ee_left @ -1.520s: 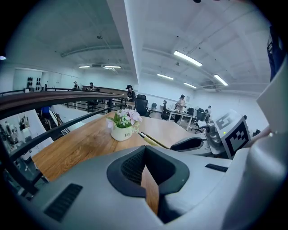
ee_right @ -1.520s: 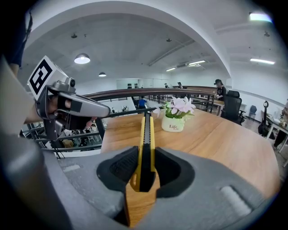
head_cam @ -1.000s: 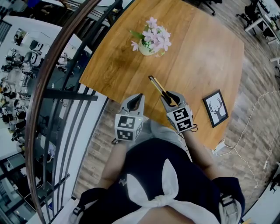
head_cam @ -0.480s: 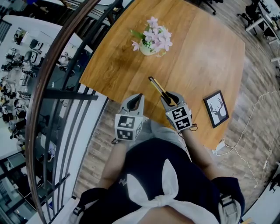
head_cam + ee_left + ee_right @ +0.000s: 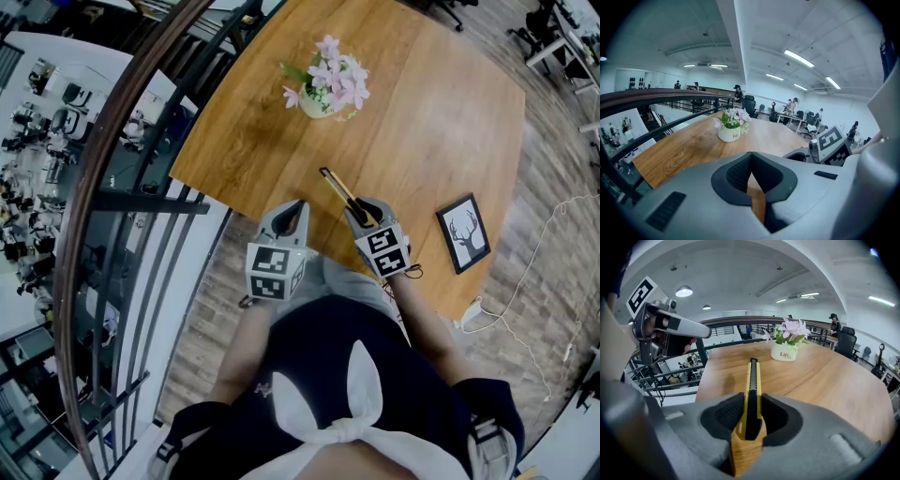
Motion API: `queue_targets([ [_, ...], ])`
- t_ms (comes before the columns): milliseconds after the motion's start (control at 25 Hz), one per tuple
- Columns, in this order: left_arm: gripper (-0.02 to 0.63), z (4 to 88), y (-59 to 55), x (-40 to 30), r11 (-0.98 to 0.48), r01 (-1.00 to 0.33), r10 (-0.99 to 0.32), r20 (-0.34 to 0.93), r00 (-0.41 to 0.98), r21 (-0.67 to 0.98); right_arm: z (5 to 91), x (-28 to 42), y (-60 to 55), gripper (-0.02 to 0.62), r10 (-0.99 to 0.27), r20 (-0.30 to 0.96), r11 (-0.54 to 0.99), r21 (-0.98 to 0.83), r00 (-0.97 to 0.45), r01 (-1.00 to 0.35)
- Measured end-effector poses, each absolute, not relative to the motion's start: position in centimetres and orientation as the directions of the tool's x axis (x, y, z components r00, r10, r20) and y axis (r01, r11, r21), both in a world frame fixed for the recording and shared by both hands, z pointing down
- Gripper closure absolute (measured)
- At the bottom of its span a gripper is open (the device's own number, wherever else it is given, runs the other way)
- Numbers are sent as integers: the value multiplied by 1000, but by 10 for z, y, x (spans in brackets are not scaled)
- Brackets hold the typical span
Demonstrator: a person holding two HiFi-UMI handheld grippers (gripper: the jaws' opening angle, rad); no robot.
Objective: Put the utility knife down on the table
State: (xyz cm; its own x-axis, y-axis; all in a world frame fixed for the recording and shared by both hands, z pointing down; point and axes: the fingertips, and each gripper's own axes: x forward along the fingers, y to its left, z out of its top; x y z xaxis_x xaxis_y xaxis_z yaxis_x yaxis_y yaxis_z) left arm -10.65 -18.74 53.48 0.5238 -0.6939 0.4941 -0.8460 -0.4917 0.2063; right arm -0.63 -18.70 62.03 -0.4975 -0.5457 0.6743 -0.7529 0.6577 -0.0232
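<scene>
a broad wooden desk (image 5: 441, 103) with rounded corners stands on a grey-brown plank floor (image 5: 548, 178). just past its near-left edge runs a black metal railing (image 5: 141, 202) topped by a curved brown handrail (image 5: 647, 95). beyond the railing lies a pale lower level (image 5: 37, 141), cluttered with small dark equipment too small to make out. the ceiling (image 5: 754, 28) is white and vaulted, crossed by a wide white beam (image 5: 736, 42) and lit by long strip lights (image 5: 798, 58). on the far side of the hall stand black office chairs (image 5: 749, 101) and white work tables (image 5: 553, 47).
</scene>
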Motion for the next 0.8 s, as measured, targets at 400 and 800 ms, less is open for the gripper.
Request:
queue_targets([
  [400,589,534,-188,-107,-484,-847,-695,492,525,219,637,-3,-187,482,-524,701,663,-22,-484,-748],
  [800,589,538,-187,-109,-487,-848,-690,502,521,210,652,-2,-186,482,-503,725,669,-17,-470,-743],
])
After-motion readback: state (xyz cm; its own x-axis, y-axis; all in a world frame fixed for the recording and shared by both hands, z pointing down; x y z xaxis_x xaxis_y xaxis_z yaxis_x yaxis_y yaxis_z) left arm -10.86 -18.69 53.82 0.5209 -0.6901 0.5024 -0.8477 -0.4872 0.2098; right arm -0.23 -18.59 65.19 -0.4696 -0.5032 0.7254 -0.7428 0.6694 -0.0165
